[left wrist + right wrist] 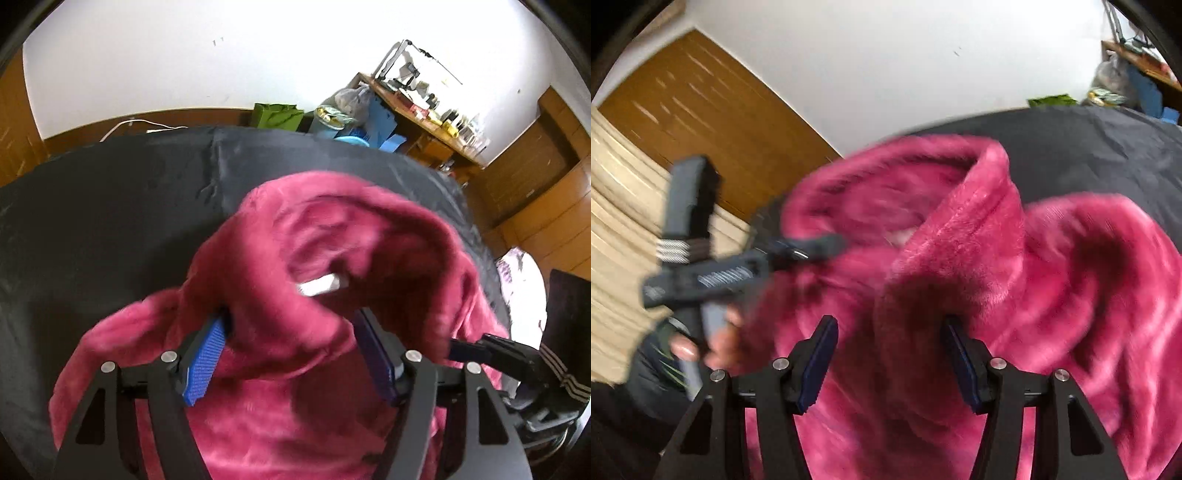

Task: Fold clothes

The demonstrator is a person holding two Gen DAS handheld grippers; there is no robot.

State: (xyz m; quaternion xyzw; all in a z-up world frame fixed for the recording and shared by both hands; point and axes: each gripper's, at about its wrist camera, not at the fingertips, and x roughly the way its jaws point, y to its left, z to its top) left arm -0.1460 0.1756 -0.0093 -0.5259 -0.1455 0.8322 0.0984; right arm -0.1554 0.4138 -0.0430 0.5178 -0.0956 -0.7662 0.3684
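Left claw [295,354] released, fleece garment [332,236] bunched between its spread jaws. Right claw [890,358] likewise parted around a fold; grip cannot be confirmed. Dark bed cover [110,206] lies beyond both.

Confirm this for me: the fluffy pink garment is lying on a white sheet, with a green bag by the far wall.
One thing is wrong: the sheet is dark grey, nearly black, not white. The left wrist view shows it plainly under the fluffy pink garment, and the right wrist view agrees. The rest stands: the green bag does sit by the far wall.
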